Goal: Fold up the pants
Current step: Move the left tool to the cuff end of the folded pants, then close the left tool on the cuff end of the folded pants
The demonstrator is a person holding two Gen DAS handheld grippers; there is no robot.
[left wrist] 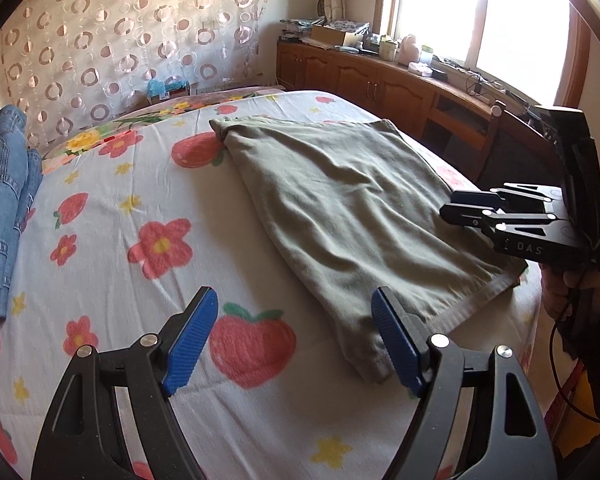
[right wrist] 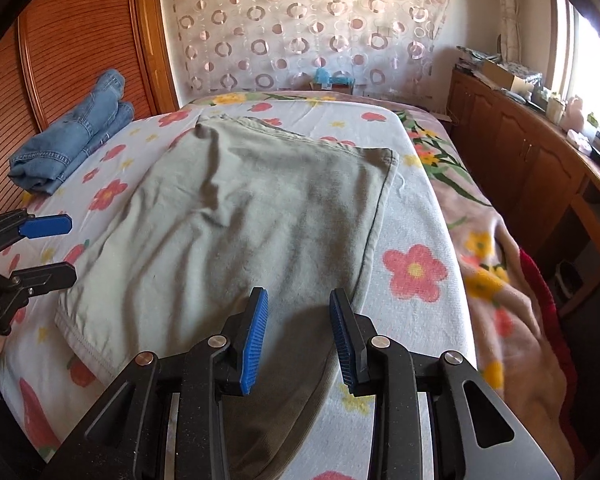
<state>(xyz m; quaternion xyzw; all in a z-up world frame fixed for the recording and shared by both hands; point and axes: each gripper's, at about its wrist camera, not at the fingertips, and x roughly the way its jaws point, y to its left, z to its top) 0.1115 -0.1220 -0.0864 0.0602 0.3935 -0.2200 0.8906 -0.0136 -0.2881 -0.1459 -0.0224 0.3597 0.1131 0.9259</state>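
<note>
Grey-green pants (left wrist: pixel 340 208) lie folded flat on the flowered bed sheet (left wrist: pixel 112 248). My left gripper (left wrist: pixel 296 336) hovers open over the sheet at their near corner, its right pad (left wrist: pixel 396 340) just above the cloth edge. The right gripper (left wrist: pixel 466 208) hangs over the pants' right side, held by a hand. In the right wrist view the pants (right wrist: pixel 260 208) spread out ahead. My right gripper (right wrist: pixel 300 336) stands above their near edge, jaws partly apart and nothing pinched between them. The left gripper (right wrist: pixel 48 248) is at the left edge, open.
Folded blue jeans (left wrist: pixel 4 208) (right wrist: pixel 72 144) lie at the bed's far left by a wooden wardrobe (right wrist: pixel 80 40). A cluttered wooden cabinet (right wrist: pixel 540 160) runs under the window. A pink flowered blanket (right wrist: pixel 500 280) hangs off the bed's right side.
</note>
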